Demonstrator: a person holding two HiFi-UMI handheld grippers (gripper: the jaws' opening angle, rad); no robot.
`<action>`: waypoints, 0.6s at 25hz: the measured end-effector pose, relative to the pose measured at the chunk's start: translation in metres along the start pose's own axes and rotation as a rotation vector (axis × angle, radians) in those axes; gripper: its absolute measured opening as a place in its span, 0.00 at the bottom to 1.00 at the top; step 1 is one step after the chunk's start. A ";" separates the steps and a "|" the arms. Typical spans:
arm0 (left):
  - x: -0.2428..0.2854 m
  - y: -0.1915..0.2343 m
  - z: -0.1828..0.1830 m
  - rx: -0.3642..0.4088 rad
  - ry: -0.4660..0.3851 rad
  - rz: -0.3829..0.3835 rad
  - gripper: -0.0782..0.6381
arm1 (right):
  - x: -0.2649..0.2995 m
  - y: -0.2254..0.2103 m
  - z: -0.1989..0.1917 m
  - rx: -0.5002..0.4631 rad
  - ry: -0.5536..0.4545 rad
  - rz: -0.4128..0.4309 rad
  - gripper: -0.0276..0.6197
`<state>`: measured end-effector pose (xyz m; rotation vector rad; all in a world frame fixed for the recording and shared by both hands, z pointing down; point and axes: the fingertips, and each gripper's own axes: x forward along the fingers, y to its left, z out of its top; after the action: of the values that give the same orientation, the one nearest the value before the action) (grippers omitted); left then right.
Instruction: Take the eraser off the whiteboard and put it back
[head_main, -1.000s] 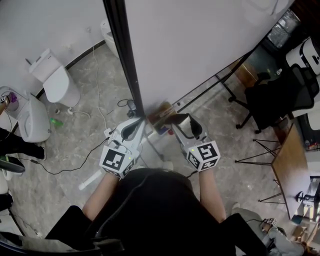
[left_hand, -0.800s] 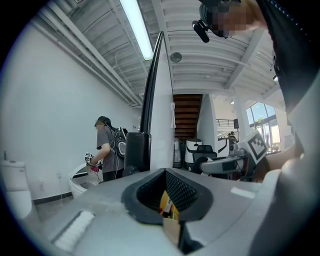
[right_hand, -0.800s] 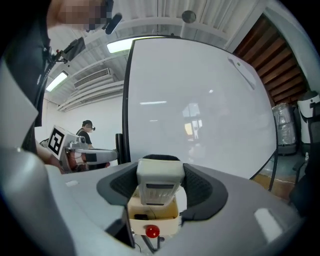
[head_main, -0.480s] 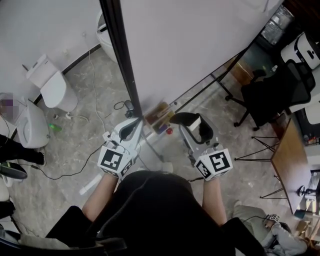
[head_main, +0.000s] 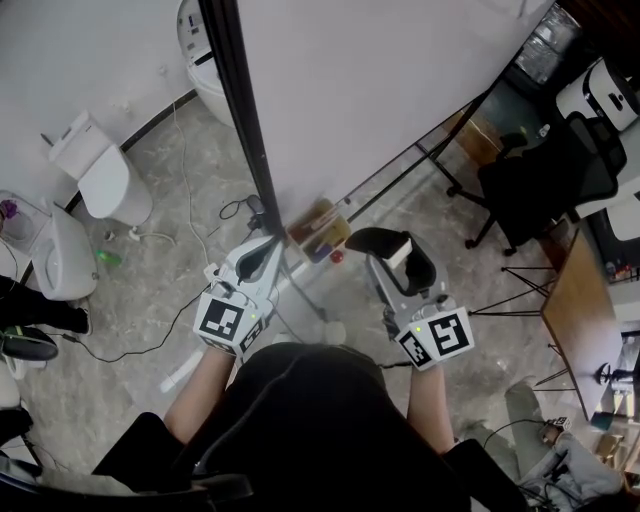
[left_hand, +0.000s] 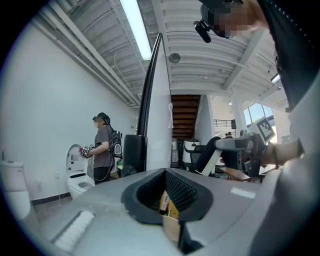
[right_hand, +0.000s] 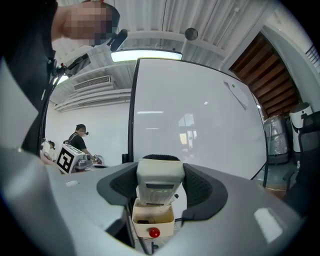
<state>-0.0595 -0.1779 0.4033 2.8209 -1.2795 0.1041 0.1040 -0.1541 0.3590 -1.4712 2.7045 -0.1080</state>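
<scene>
The eraser (head_main: 399, 251), a pale grey block with a black felt face, sits between the jaws of my right gripper (head_main: 395, 256), which is shut on it. It hangs off the whiteboard (head_main: 380, 80), a little out from its lower edge. In the right gripper view the eraser (right_hand: 159, 182) fills the gap between the black pads, with the whiteboard (right_hand: 200, 125) behind it. A small tray (right_hand: 152, 219) with a red knob shows below. My left gripper (head_main: 271, 245) points at the board's black frame (head_main: 240, 110), its tips together and nothing in them.
A marker tray (head_main: 318, 231) hangs at the board's lower edge between the grippers. White toilets (head_main: 105, 165) stand on the floor at left, with cables near them. A black office chair (head_main: 545, 190) and a wooden desk (head_main: 580, 320) are at right. Another person (left_hand: 102, 145) stands far off.
My right gripper has risen and drawn back from the board, moving right in the head view with the eraser still in its jaws. The left gripper has stayed where it was.
</scene>
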 end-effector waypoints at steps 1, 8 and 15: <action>0.000 -0.001 0.000 0.001 0.000 -0.001 0.12 | -0.001 0.001 0.001 0.000 -0.003 -0.001 0.47; -0.004 -0.007 0.000 0.007 0.000 -0.010 0.12 | -0.007 0.007 0.007 -0.006 -0.024 -0.005 0.47; -0.008 -0.010 0.006 0.014 -0.010 -0.010 0.12 | -0.012 0.009 0.014 -0.010 -0.035 -0.011 0.47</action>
<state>-0.0574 -0.1658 0.3968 2.8432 -1.2715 0.0996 0.1040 -0.1395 0.3448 -1.4766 2.6730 -0.0690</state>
